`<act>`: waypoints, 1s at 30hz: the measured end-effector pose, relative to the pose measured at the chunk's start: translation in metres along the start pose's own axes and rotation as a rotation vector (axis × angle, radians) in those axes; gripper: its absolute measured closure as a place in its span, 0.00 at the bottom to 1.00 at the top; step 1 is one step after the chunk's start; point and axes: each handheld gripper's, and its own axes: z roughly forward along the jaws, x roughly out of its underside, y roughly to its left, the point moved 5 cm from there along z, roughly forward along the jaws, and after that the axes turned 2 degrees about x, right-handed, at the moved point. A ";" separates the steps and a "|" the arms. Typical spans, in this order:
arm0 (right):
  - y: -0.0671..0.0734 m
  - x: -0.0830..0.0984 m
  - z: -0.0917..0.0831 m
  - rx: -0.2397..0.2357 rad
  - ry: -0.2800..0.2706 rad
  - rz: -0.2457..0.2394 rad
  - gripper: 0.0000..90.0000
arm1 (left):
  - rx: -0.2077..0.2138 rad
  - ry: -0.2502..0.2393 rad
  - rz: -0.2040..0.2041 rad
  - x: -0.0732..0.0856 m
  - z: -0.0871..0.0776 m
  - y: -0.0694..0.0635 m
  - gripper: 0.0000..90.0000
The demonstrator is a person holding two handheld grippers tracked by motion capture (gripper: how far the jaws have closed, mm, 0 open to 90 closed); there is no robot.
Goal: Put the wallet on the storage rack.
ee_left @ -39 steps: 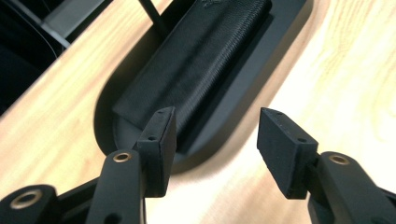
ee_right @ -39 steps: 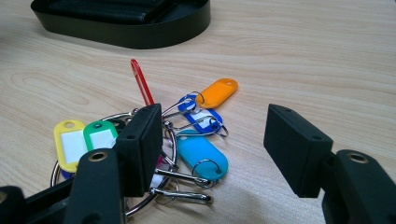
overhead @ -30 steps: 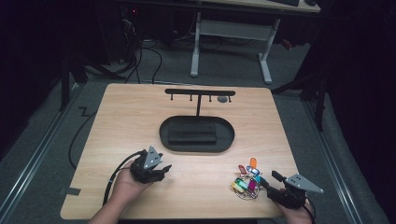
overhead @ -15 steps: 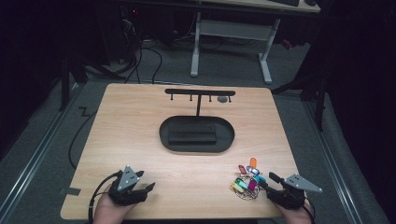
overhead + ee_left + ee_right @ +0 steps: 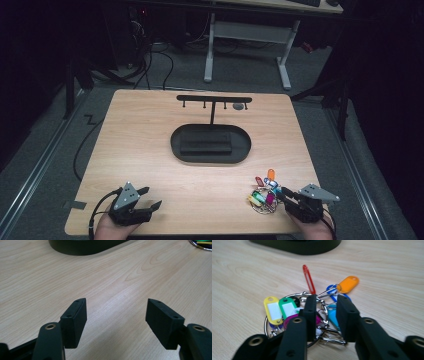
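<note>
Work in hand: the right gripper (image 5: pixel 325 308) is closing in on a bunch of key tags (image 5: pixel 263 192) lying at the lower right of the high view, on the wooden surface (image 5: pixel 150 145).
Right gripper state: the jaws have just been closing and are now standing narrow, straddling the wire rings and tags; whether the pads are already pressing on metal cannot be told.
Left gripper state: the left gripper (image 5: pixel 116 315) is sitting at the lower left of the high view, jaws having just opened wide, holding nothing, bare wood between them.
Risk: the bunch is loose and tangled, so the jaws are likely catching one thin ring or a single tag, letting the rest swing or slip free on lifting.
Container: the black oval tray (image 5: pixel 245 145) at centre is carrying a dark flat block (image 5: pixel 206 142); no tags are lying in it.
Rack: the black hook stand (image 5: pixel 214 98) behind the tray is holding one small round item at its right end.
</note>
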 end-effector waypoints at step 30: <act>0.009 -0.040 0.054 -0.007 0.645 -0.329 0.84 | 0.056 -0.002 0.055 0.002 -0.002 -0.007 0.38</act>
